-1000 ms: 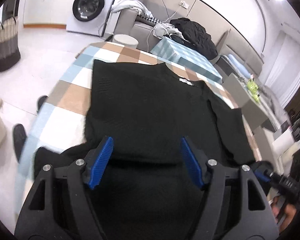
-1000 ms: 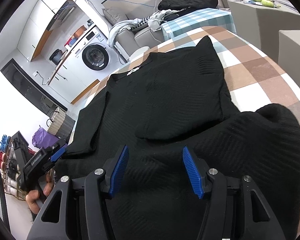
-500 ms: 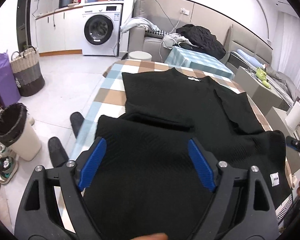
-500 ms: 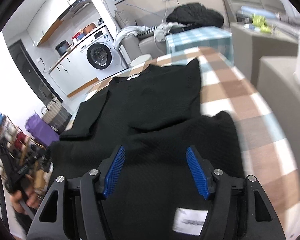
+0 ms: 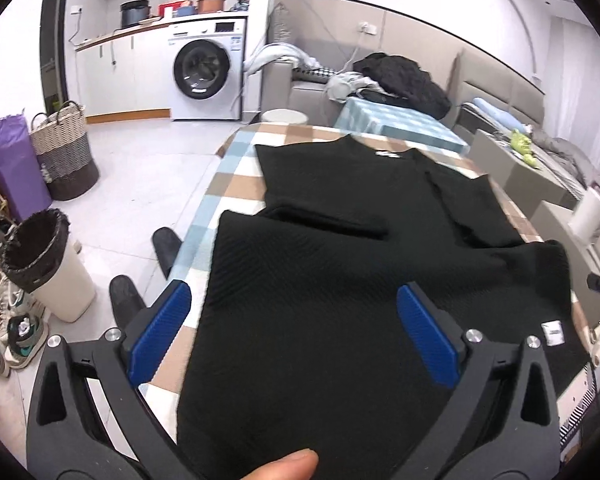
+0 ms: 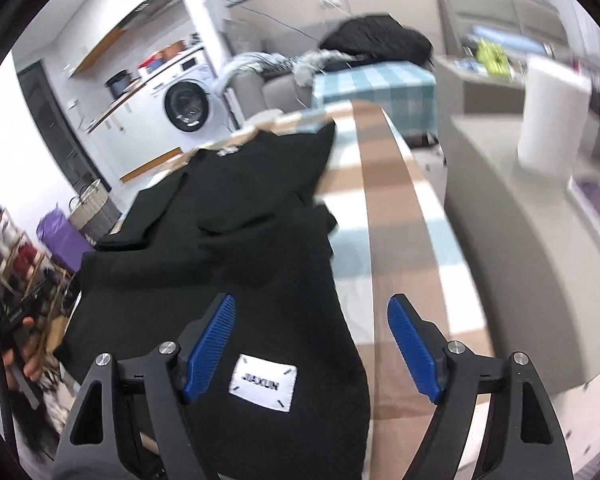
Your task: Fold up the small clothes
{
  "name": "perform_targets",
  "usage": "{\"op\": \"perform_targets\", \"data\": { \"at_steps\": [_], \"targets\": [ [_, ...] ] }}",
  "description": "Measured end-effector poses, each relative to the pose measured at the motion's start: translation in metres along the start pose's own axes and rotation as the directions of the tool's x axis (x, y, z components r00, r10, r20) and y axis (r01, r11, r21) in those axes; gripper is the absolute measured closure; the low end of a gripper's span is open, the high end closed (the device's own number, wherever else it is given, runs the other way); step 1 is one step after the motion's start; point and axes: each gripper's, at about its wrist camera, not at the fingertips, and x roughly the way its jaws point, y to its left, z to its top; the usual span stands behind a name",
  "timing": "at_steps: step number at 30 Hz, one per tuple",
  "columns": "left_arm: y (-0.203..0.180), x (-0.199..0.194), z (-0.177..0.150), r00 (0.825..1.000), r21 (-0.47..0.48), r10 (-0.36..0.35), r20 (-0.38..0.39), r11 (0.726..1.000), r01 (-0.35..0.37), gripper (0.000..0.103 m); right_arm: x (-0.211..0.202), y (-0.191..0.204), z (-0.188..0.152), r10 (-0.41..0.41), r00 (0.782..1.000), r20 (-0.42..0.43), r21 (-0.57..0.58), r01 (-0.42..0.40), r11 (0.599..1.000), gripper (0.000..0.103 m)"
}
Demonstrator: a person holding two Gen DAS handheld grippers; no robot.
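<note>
A black knit sweater (image 5: 364, 248) lies on the checked tablecloth (image 5: 236, 184), sleeves folded in over the body and its near part lying loose toward me. It also shows in the right wrist view (image 6: 236, 224), with a white hem label (image 6: 263, 382) near the front edge. My left gripper (image 5: 292, 332) is open and empty above the sweater's near left part. My right gripper (image 6: 312, 348) is open and empty over the sweater's near right corner, with the label between its jaws. A thumb tip (image 5: 284, 465) shows at the bottom of the left wrist view.
A lined bin (image 5: 44, 260), shoes (image 5: 20, 332) and a woven basket (image 5: 64, 156) stand on the floor at left. A washing machine (image 5: 208, 72) and a sofa with clothes (image 5: 396, 80) are behind. A grey cabinet with a paper roll (image 6: 548, 116) stands right of the table.
Both grippers have pulled back toward the near table edge and risen. The right wrist view has swung right, so the hem label and the cabinet came into view. Both stay open.
</note>
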Motion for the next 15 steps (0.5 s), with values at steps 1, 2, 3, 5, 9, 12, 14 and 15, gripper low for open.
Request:
{"op": "perform_targets", "data": {
  "at_steps": [1,2,3,5,9,12,14,15],
  "targets": [
    [0.004,0.005,-0.001,1.0,-0.005,0.003,-0.01,1.0,-0.003,0.001,0.007,-0.003,-0.003,-0.005,1.0,-0.003,0.026,0.005,1.0,0.023],
    [0.007,0.012,0.0,1.0,-0.01,0.006,-0.02,1.0,-0.006,0.001,0.016,-0.006,-0.006,-0.008,1.0,-0.007,0.054,0.008,0.999,0.023],
    [0.012,0.018,-0.002,0.999,-0.02,0.017,-0.037,1.0,-0.018,0.001,0.025,-0.007,-0.008,-0.001,1.0,-0.015,0.077,0.003,0.997,0.023],
    [0.021,0.031,-0.002,0.998,-0.032,0.031,-0.059,0.999,-0.033,0.001,0.038,-0.006,-0.011,0.004,1.0,-0.026,0.101,-0.001,0.995,0.023],
    [0.044,0.057,-0.007,0.99,-0.095,0.026,-0.14,0.995,-0.04,0.001,0.057,0.003,-0.011,-0.007,0.999,-0.052,0.095,0.011,0.995,0.023],
    [0.061,0.071,-0.01,0.985,-0.145,0.007,-0.174,0.989,-0.033,0.006,0.059,0.01,-0.012,-0.009,0.999,-0.048,0.07,0.012,0.997,0.023],
    [0.066,0.079,-0.01,0.98,-0.151,0.006,-0.2,0.988,-0.037,0.016,0.061,0.012,-0.014,-0.009,0.999,-0.052,0.051,0.012,0.999,0.023],
    [0.068,0.082,-0.011,0.978,-0.155,-0.003,-0.209,0.987,-0.03,0.02,0.062,0.012,-0.014,-0.011,0.999,-0.053,0.051,0.013,0.999,0.023]
  ]
}}
